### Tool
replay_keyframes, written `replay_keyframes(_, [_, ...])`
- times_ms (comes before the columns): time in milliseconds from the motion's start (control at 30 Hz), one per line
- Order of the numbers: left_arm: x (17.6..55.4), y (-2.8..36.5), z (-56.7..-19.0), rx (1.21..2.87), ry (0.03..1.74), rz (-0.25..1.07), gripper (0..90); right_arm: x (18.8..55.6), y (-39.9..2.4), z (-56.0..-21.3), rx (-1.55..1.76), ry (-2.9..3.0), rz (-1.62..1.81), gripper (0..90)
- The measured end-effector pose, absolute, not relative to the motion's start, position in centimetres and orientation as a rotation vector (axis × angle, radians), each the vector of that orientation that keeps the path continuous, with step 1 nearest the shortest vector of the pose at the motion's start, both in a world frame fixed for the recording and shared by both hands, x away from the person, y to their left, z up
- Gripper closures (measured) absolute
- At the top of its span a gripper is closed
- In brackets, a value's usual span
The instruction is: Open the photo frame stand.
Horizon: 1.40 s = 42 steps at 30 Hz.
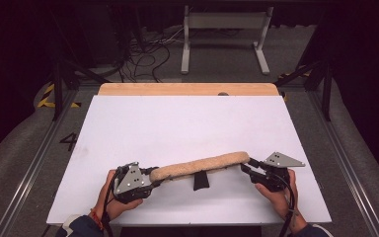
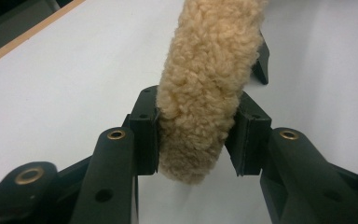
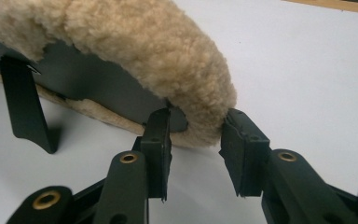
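We see a long fleece pad (image 1: 200, 166) above the white board (image 1: 187, 123), in the near half of it, between our two hands. It runs from the left gripper (image 1: 154, 177) up and to the right as far as the right gripper (image 1: 246, 167), and it is a little arched. A black strap (image 1: 201, 181) hangs down from its middle and reaches the board.

In the left gripper view, the end of the pad (image 2: 205, 93) sits between the two black jaws. Both pads of the left gripper (image 2: 198, 140) touch the fleece, one on each side, and the fleece is a little pressed in there, so we say this gripper is clamped on the pad. The end of the pad hangs just above the white surface.

In the right gripper view, the other end of the pad (image 3: 168, 60) is at the tips of the right gripper (image 3: 196, 135). The jaws stand apart. One jaw touches the dark underside of the pad and the other one is at the fleece edge, but we see a gap between the jaws below the fleece. We cannot tell for sure if they press on the pad or only touch it. The dark inner side of the pad and the strap (image 3: 25, 107) show at the left of this view.

Our left hand (image 1: 116, 200) and right hand (image 1: 279, 195) hold the grippers near the front edge of the board. Behind the board is a wooden edge (image 1: 187, 89) of the table.
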<state>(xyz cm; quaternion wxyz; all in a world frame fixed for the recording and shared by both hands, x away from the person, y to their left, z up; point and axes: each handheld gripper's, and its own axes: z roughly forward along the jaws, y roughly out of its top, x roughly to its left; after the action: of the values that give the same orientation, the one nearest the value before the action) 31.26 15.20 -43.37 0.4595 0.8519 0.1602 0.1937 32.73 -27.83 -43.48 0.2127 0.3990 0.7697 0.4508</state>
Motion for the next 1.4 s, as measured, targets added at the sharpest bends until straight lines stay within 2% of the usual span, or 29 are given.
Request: replay_keyframes(1400, [30.4,14.6,-43.2,2.140,0.346,0.507,64.3,36.9,-26.6,-43.7,1.095,2.147,1.204,65.0])
